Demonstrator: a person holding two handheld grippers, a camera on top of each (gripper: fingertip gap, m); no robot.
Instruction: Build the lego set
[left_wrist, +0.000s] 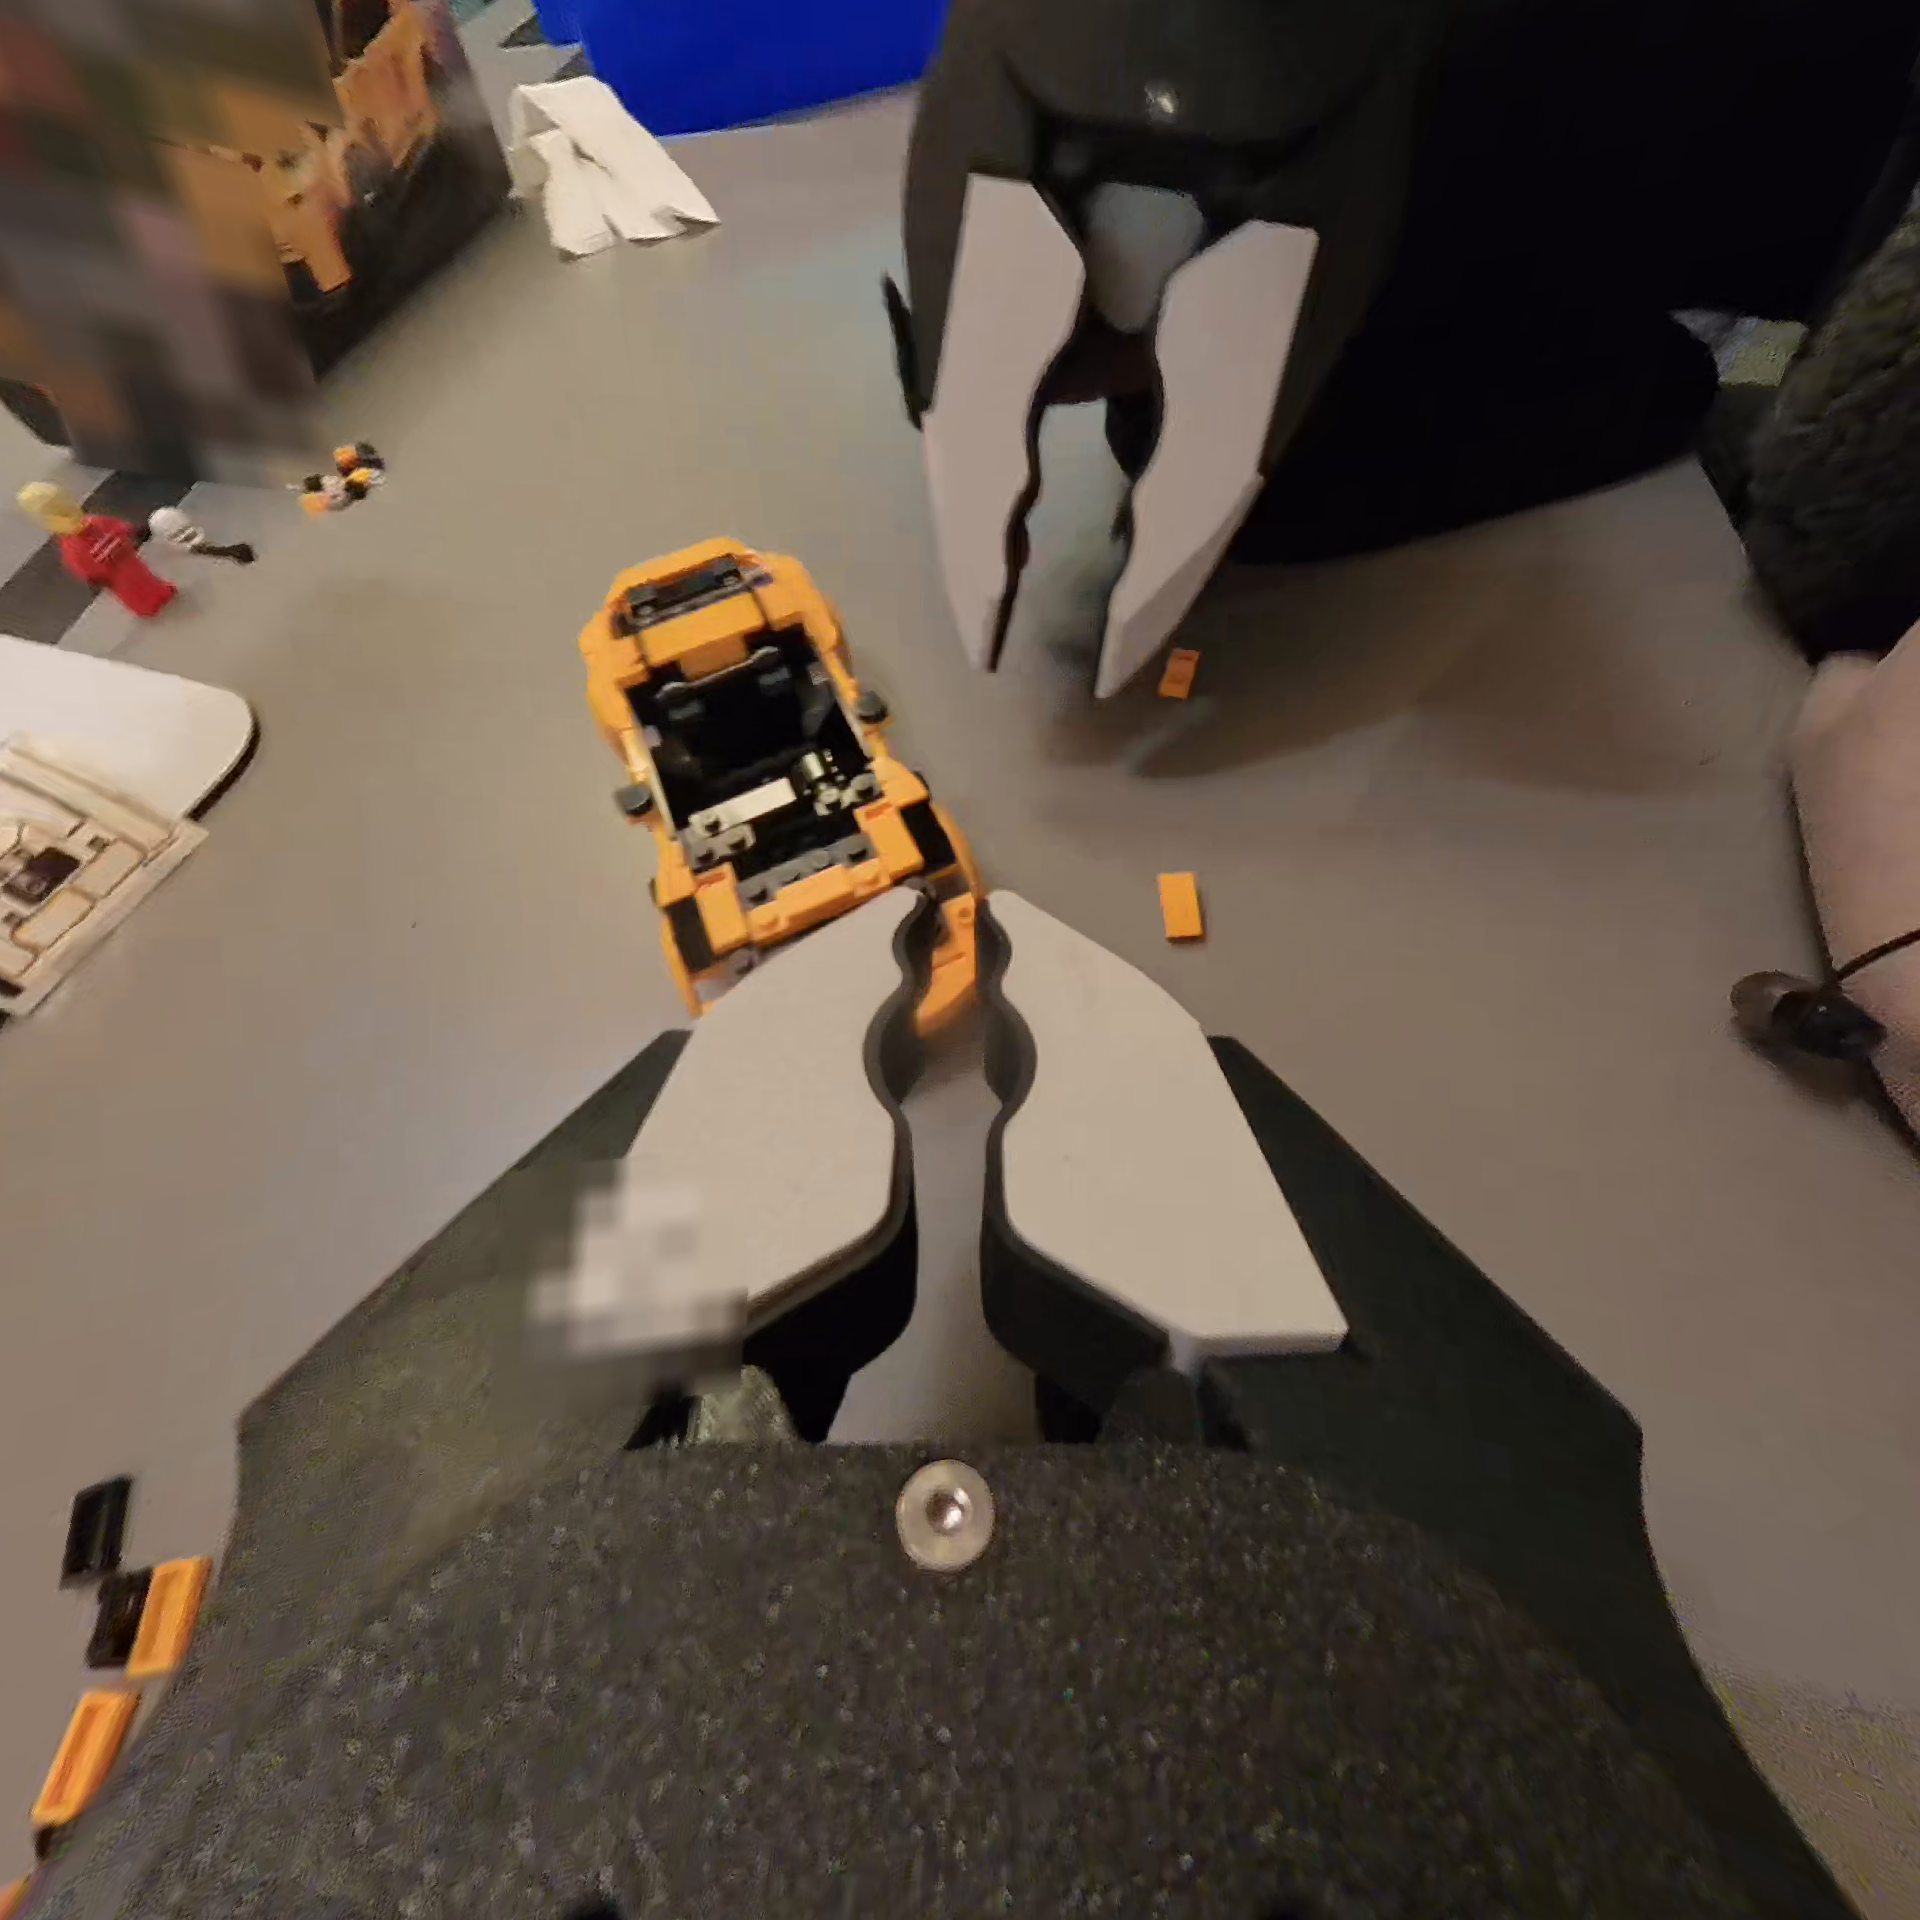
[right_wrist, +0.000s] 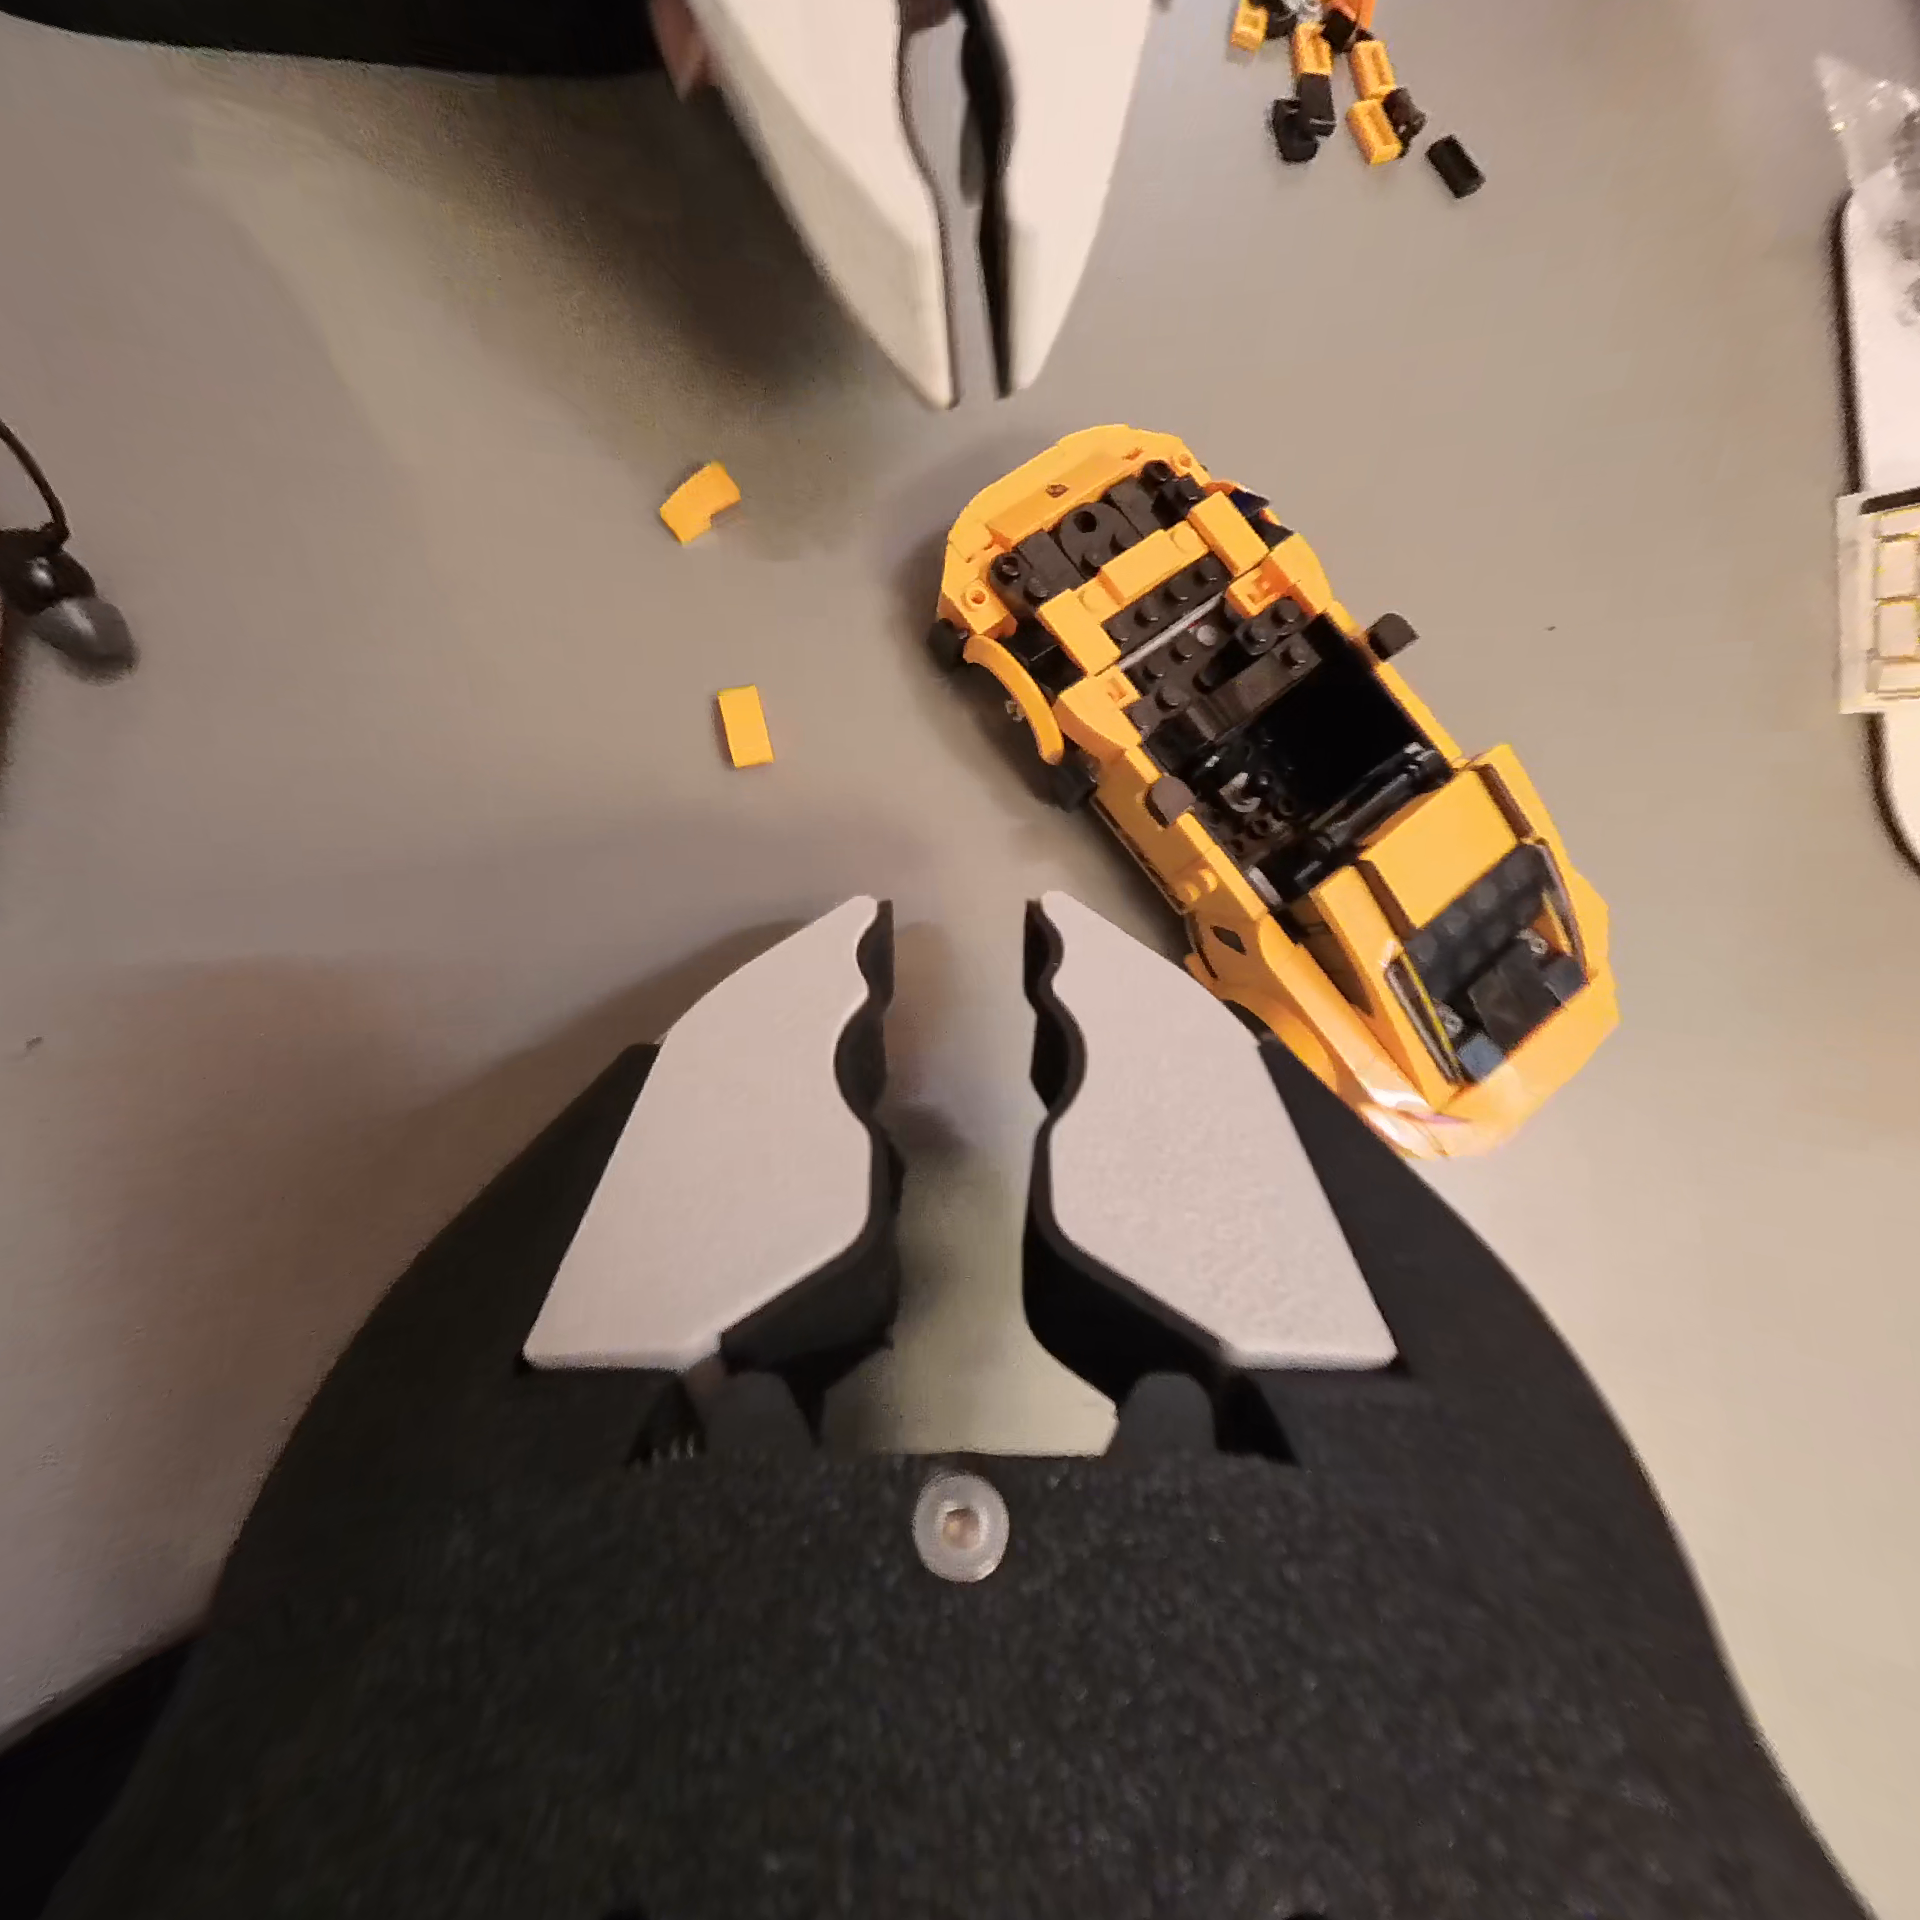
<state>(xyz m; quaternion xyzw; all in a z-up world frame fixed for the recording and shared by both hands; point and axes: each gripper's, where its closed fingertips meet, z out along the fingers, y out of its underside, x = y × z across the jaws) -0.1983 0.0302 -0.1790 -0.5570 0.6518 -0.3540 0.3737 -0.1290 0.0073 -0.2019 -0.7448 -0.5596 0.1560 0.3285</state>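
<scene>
A partly built orange and black lego car (left_wrist: 748, 769) (right_wrist: 1247, 748) stands on the grey table, its top open. My left gripper (left_wrist: 954, 912) is empty with only a narrow gap between its fingers. It hovers just off one end of the car and also shows at the top of the right wrist view (right_wrist: 975, 393). My right gripper (right_wrist: 958, 914) is open and empty, beside the car's other end; it also shows in the left wrist view (left_wrist: 1049, 675). Two small loose orange pieces lie on the table between the grippers, one (left_wrist: 1181, 904) (right_wrist: 744, 727) and the other (left_wrist: 1179, 673) (right_wrist: 699, 502).
A minifigure (left_wrist: 99, 551), the set's box (left_wrist: 395, 177) and an instruction booklet (left_wrist: 62, 862) (right_wrist: 1881, 603) are at the left. Piles of loose pieces (left_wrist: 343, 478) (right_wrist: 1340, 104) lie nearby. Black and orange pieces (left_wrist: 135, 1621) sit beside my left gripper. A beaded cord (left_wrist: 1808, 1013) lies at the right. The gap from one gripper's tips to the other's is roughly 9 cm.
</scene>
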